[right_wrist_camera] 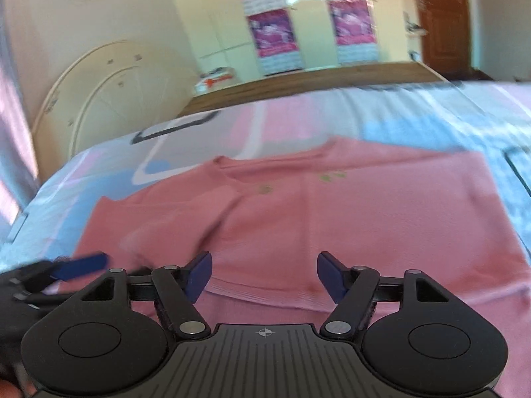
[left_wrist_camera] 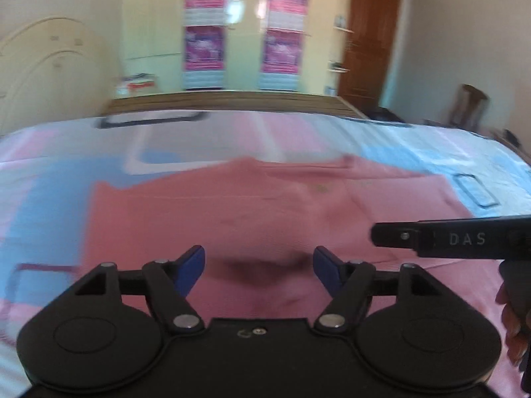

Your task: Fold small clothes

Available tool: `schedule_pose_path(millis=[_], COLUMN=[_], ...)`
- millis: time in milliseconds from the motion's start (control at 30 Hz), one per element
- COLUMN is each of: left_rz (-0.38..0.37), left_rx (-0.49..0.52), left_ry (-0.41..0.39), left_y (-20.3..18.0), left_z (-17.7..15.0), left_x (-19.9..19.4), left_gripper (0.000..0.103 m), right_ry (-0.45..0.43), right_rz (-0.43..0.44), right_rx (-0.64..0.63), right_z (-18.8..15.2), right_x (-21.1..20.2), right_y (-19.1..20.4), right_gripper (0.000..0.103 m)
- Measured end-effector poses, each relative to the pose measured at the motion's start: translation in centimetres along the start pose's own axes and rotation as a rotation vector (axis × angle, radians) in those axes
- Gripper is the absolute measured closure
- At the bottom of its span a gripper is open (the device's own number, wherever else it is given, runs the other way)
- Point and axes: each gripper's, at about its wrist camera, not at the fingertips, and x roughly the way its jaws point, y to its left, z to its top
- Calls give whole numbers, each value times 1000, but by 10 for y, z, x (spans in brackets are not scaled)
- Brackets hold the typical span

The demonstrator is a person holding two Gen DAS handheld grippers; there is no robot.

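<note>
A pink t-shirt (left_wrist_camera: 252, 209) lies spread on the bed, neckline away from me; it also shows in the right wrist view (right_wrist_camera: 332, 212), with small green marks on the chest. My left gripper (left_wrist_camera: 259, 265) is open and empty, just above the shirt's near part. My right gripper (right_wrist_camera: 264, 273) is open and empty over the shirt's near hem. The right gripper's body (left_wrist_camera: 448, 238) juts in from the right in the left wrist view. The left gripper's blue fingers (right_wrist_camera: 83, 265) show at the lower left in the right wrist view. Both views are blurred.
The bed has a pink, blue and white patterned sheet (left_wrist_camera: 49, 199) and a wooden footboard (left_wrist_camera: 232, 101). Beyond stand a cream wardrobe with pink posters (left_wrist_camera: 205, 26), a brown door (left_wrist_camera: 368, 43) and a curved cream headboard (right_wrist_camera: 109, 96). A wooden chair (left_wrist_camera: 468, 106) stands at the right.
</note>
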Motion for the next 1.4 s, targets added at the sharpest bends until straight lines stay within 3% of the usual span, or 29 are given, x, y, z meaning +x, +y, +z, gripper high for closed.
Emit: schedule_pose_path(millis=[200,400,567,633,700,733,900,1033,1067,1200,1300,1333,1400], left_rz=[166,187,172,168,163,162,170,170,169,156,159,158,163], left_rx=[-126,-182,-185,-188,-189,-184,-172,-165,-166,-171,-139,-138,-150], left_ry=[54,67,63,69,71,73,77,104,117,151,144,147,148], left_y=[66,90,92,91,93,93,89,85,84,77,72,72,76], left_z=[-11,-21,-23,-21,-22,-22,-17,-16,-17,-21,-22,-22,-20], left_x=[-6,-6,-6,-2,-2,-1,12,26,30,37,35,35,34], left_gripper=[35,34,34,34,34,34,32,31,31,29,26,26,26], right_ry=[9,11,79,97,85,81,-26,-78,-78,-26,30,26,-4], right_rz=[48,41,-44,-63,-67,-40,2,-30,-50,-127,-117,-112,-115], right_rx=[-210,-429,-553,-524,-449,-374,-144,-45,-25,70,137,152,165], right_z=[-6,-27,-44,-45,-36,-28,3,18,17,2,-10,-11,-10], right_x=[22,44,86,96,93,89,53,25,20,11,10,6,-5], right_y=[61,109,123,115,101,92,48,7,-4,-50,-73,-78,-85], right_gripper=[34,34,35,51,82,86,90,93,98,98,94,88,45])
